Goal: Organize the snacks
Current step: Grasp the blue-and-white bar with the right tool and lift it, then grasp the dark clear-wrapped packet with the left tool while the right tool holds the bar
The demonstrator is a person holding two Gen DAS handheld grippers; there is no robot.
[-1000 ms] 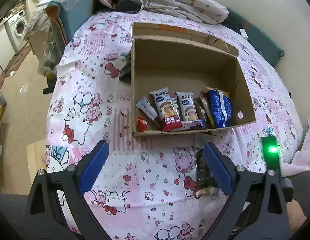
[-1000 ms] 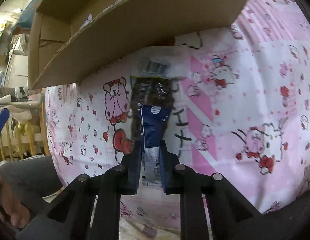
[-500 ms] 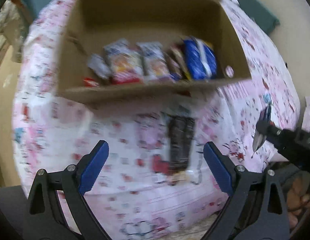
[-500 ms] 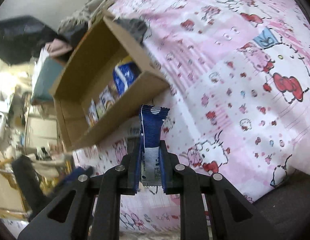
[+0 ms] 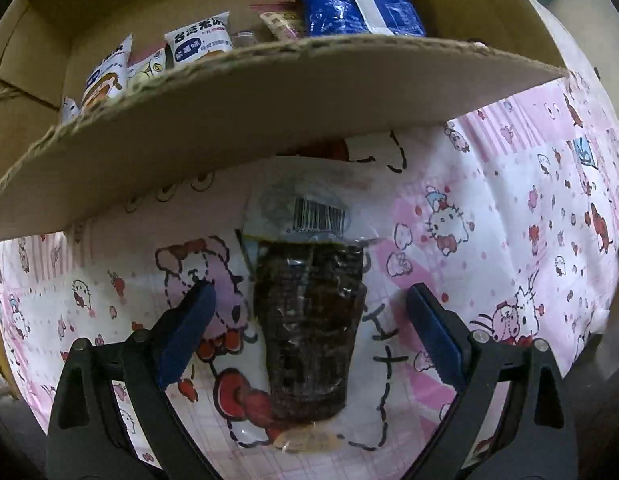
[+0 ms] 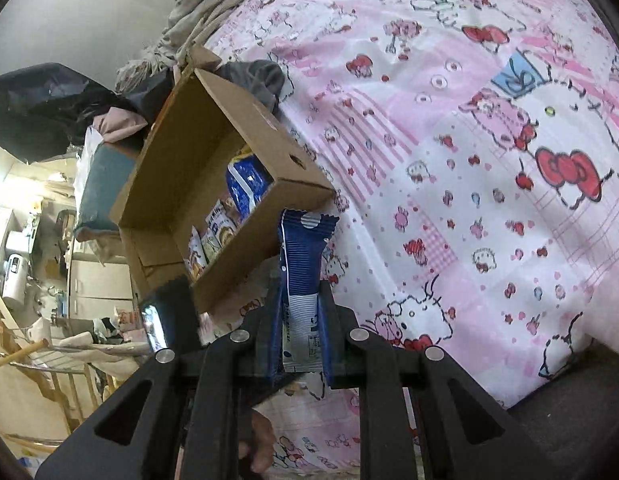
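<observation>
While the left gripper (image 5: 309, 316) points steeply down at the sheet (image 5: 489, 208), its two blue pads (image 5: 187, 330) stand wide apart, open and pressing on nothing. One dark packet (image 5: 309, 320) in clear wrap lies flat on the sheet in the lower centre of the left wrist view, between the pads but touching neither, with a gap on each side. Its barcode end points toward the box (image 5: 269, 92), whose near wall arcs across the upper half of that frame just above the packet. Over the wall, from left to right, at least five snack packs show: one small white one at the far left, two white packs with cartoon print and one more white one between them, a small tan pack, and one big blue bag (image 5: 357, 0) at the upper right. Some are partly hidden by the wall, so the count is not sure.

In the right wrist view, one box (image 6: 229, 184) sits at centre left, open toward the camera, with the blue bag and a few white packs in its near end. At lower centre the right gripper (image 6: 299, 336) is clamped on one slim blue bar (image 6: 303, 264), which stands up from the jaws, its crimped top end lying over the box's near corner in the frame. The bar's pale lower part sits between the two fingers. To the right, the pink cartoon sheet fills the frame.
</observation>
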